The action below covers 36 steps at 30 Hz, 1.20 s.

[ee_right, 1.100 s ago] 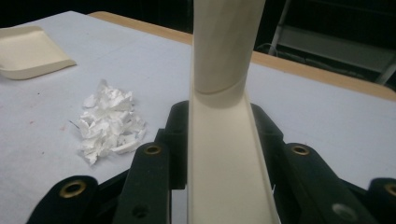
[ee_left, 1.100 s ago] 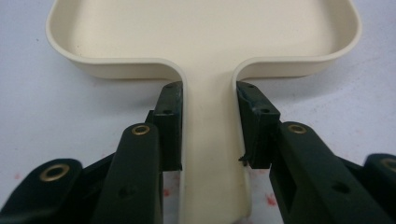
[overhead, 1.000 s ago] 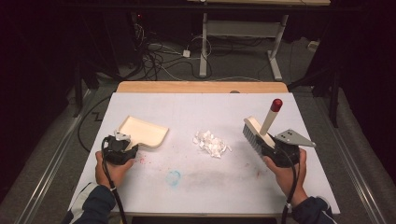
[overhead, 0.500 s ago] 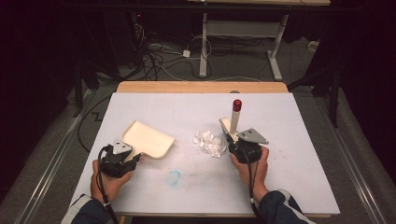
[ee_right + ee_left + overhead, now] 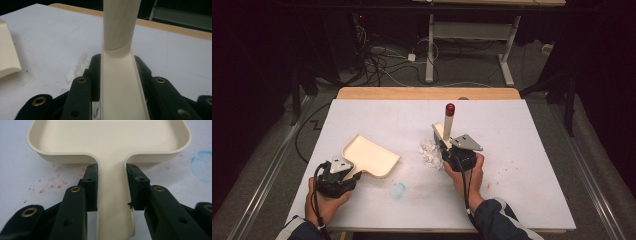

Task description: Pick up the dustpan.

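A cream dustpan point(image 5: 371, 154) lies on the white table point(image 5: 522, 150), its mouth turned to the far right. My left gripper point(image 5: 353, 171) is shut on its handle point(image 5: 112, 195); the black pads point(image 5: 91, 185) press both sides of it. My right gripper point(image 5: 444, 144) is shut on a cream hand brush point(image 5: 447, 125) with a red-tipped handle that points up and away. The brush handle point(image 5: 120, 75) sits between the right jaws. A crumpled white paper point(image 5: 429, 150) lies just left of the brush, between it and the dustpan.
A blue smudge point(image 5: 398, 190) marks the table near the front, and faint red specks point(image 5: 507, 167) lie to the right. A wooden strip point(image 5: 427, 93) runs along the far edge. Cables and desk legs point(image 5: 429, 45) stand on the dark floor beyond.
My right gripper has carried the brush leftward across the table up to the crumpled paper. The left gripper and dustpan have shifted a little toward the front and right.
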{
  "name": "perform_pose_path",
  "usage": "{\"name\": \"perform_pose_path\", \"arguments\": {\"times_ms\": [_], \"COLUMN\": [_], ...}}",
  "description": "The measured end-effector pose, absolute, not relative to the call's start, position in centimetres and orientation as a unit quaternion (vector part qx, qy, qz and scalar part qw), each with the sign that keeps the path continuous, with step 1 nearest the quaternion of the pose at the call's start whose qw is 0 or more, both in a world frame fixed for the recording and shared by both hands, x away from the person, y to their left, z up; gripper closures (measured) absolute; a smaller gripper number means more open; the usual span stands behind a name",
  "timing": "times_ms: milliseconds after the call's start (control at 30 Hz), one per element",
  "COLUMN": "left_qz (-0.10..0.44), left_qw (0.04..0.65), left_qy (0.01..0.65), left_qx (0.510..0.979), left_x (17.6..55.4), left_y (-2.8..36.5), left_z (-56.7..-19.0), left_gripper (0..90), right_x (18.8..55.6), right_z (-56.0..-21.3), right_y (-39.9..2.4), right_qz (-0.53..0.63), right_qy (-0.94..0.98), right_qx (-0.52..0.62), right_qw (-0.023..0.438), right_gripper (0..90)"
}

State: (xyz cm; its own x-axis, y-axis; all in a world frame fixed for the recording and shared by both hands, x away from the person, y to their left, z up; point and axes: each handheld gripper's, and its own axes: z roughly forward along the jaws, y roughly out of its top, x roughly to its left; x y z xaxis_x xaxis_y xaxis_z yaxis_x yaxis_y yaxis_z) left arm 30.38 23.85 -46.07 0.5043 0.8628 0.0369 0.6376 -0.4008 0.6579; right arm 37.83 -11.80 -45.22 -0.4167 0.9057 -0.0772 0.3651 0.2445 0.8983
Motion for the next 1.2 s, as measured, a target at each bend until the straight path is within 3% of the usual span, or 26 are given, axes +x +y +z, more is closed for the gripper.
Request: {"name": "perform_pose_path", "arguments": {"times_ms": [400,800,1200], "left_qz": [0.173,0.151,0.143], "left_qw": [0.283,0.290,0.291], "left_qy": [0.407,0.375,0.353], "left_qx": [0.851,0.867,0.878], "left_x": [30.2,30.1,30.0], "left_y": [21.6,21.0,20.3], "left_z": [-46.1,-46.0,-45.7], "left_gripper": [63.8,63.8,63.8], "right_x": [37.7,39.1,38.8], "right_z": [-43.8,-44.7,-42.8], "right_y": [-13.4,-15.0,-16.4], "right_qz": [0.447,0.447,0.458], "right_qy": [0.726,0.723,0.735], "right_qx": [0.424,0.430,0.392], "right_qw": [0.307,0.305,0.311], "right_gripper": [67.5,67.5,67.5]}}
